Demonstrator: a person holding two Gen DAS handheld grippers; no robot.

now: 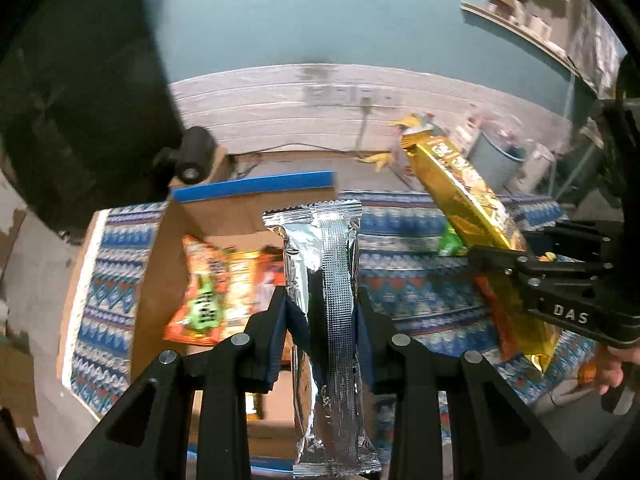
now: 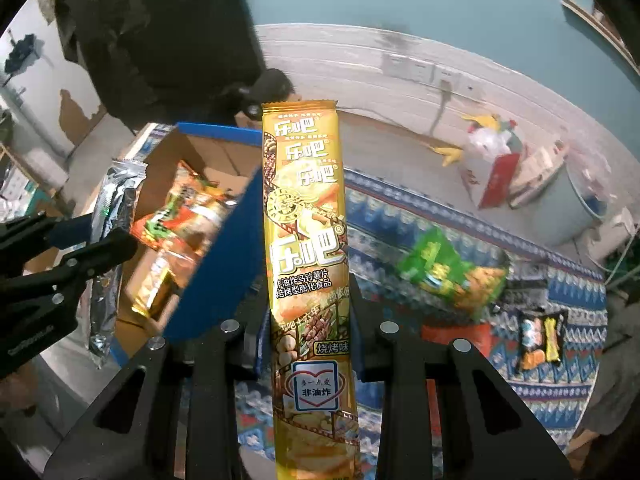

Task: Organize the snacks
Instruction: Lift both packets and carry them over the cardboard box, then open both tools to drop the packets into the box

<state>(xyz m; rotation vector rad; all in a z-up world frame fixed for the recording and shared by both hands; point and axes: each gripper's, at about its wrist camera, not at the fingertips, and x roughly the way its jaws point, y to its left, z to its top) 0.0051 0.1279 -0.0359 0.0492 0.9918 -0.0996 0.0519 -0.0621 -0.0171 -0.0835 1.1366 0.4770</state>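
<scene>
Above the patterned blue-and-white cloth [image 1: 420,292] that covers the tabletop, both claws carry a snack apiece. The left claw [image 1: 322,308] is clamped on a long silver foil snack packet [image 1: 324,280], seam side to the camera, which stands over the open brown cardboard box with a blue-edged flap [image 1: 256,188]. The right claw [image 2: 310,312] is clamped on a long golden-yellow chip packet with red-outlined lettering [image 2: 306,240], held just right of the box's blue outer wall [image 2: 224,264].

Both packets are gripped low on their length, with most of each standing free above the pads; I judge that a quick swing could let one pivot or slide out. The two claws are also close together, so lowering both into the narrow box at once could make packets or fingers collide, or catch the upright flap.

Only the right wrist view shows what still lies on the cloth towards its right edge: a crumpled green snack bag [image 2: 452,268], a small dark packet with orange print [image 2: 540,336] and something red [image 2: 456,340] between them. The left wrist view looks more squarely into the box, at the orange and green snack bags [image 1: 216,284] already inside, and shows the person's fingers [image 1: 608,372] on the right claw's handle.
</scene>
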